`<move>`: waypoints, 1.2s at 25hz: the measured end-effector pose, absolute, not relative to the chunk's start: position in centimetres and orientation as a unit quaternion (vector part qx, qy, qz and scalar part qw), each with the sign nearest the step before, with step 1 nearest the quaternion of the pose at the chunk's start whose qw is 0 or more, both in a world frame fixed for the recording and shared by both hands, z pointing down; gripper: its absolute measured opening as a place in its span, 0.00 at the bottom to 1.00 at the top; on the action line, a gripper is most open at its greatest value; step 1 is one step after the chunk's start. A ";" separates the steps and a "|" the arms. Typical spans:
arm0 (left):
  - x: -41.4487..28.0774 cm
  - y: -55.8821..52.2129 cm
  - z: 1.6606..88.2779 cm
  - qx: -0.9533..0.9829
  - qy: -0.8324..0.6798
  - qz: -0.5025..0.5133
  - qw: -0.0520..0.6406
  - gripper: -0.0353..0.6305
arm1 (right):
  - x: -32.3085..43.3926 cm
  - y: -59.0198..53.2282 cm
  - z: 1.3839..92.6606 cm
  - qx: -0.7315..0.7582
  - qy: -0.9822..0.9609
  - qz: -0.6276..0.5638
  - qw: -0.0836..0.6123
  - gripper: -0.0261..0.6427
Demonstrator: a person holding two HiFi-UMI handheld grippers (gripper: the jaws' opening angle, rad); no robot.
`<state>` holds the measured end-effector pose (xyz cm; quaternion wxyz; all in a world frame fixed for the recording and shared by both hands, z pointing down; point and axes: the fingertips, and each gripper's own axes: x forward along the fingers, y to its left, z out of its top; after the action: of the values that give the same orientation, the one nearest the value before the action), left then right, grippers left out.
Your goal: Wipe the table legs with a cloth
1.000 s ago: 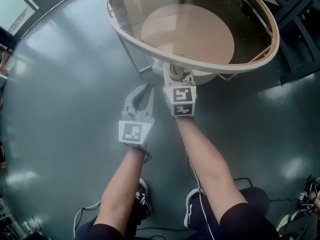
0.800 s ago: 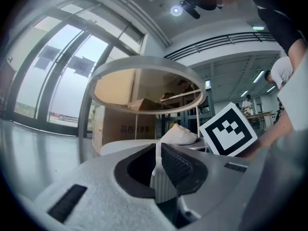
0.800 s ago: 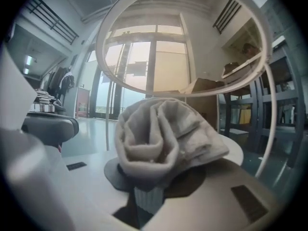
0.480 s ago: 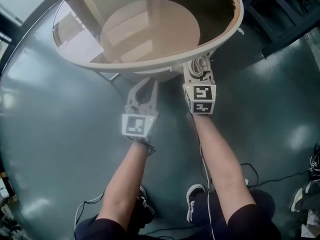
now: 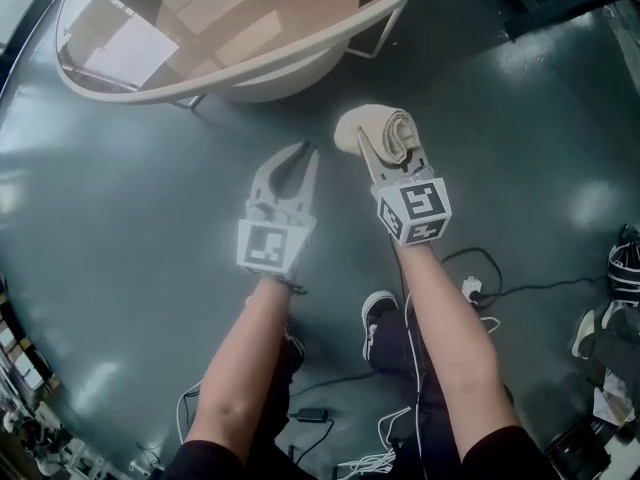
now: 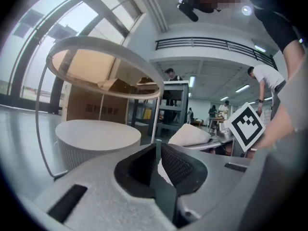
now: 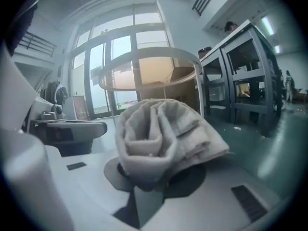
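Observation:
A round glass-topped table (image 5: 300,50) with a pale rim stands at the top of the head view, thin white legs (image 5: 386,28) running down from the rim. My right gripper (image 5: 378,133) is shut on a bunched beige cloth (image 5: 372,127), held clear of the table, below its rim. The cloth (image 7: 161,134) fills the middle of the right gripper view, with a table leg (image 7: 198,88) behind it. My left gripper (image 5: 297,155) hangs beside it, shut and empty, pointing toward the table. In the left gripper view the jaws (image 6: 158,150) meet, and a white leg (image 6: 156,114) rises ahead.
A white round base (image 5: 282,78) sits under the table on the grey glossy floor. Cables (image 5: 500,288) and shoes (image 5: 625,268) lie at the right and bottom. Dark metal shelving (image 7: 245,81) stands at the right. People stand far off in the left gripper view.
Both grippers have drawn back from under the table rim toward me; the cloth is now away from the leg. The table has shifted up and left in the head view.

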<state>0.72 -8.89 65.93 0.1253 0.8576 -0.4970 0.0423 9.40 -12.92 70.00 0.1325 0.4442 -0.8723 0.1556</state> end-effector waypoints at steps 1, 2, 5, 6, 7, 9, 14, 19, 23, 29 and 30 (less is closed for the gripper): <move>1.0 -7.3 64.9 0.855 -0.495 0.053 0.145 0.09 | 9.3 -10.5 69.0 0.431 -0.874 0.174 0.141 0.17; 1.2 -5.9 63.5 0.852 -0.494 0.063 0.162 0.09 | 9.2 -8.2 67.5 0.417 -0.877 0.190 0.146 0.17; 1.6 -2.0 57.2 0.856 -0.475 0.094 0.179 0.09 | 8.7 -2.4 60.3 0.371 -0.889 0.216 0.159 0.17; 1.7 -0.9 54.5 0.860 -0.466 0.104 0.179 0.09 | 8.6 -0.8 57.2 0.355 -0.894 0.219 0.162 0.17; 1.9 0.0 51.4 0.864 -0.458 0.109 0.179 0.09 | 8.6 0.5 53.9 0.340 -0.899 0.221 0.164 0.17; 2.1 1.7 44.4 0.871 -0.442 0.110 0.184 0.09 | 9.1 2.7 46.2 0.315 -0.907 0.226 0.162 0.17; 3.3 3.3 23.9 0.895 -0.402 0.098 0.164 0.09 | 12.2 3.6 23.6 0.259 -0.937 0.208 0.107 0.17; 3.6 5.7 1.7 0.901 -0.413 0.053 0.122 0.09 | 13.8 7.1 1.6 0.173 -0.967 0.181 0.050 0.17; 4.6 9.6 -11.0 0.914 -0.396 0.028 0.080 0.09 | 14.1 11.1 -10.7 0.132 -0.981 0.141 0.035 0.17; 3.7 17.9 -17.8 0.937 -0.339 -0.009 0.081 0.09 | 12.4 18.3 -18.6 0.108 -0.987 0.120 -0.001 0.17; 3.4 19.2 -17.9 0.942 -0.326 -0.011 0.083 0.09 | 12.0 19.8 -19.2 0.108 -0.986 0.123 -0.011 0.17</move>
<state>3.40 19.19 -17.88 0.0834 0.9415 -0.3262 -0.0112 11.99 19.76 -19.24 -0.0108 0.1083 -0.9865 0.1227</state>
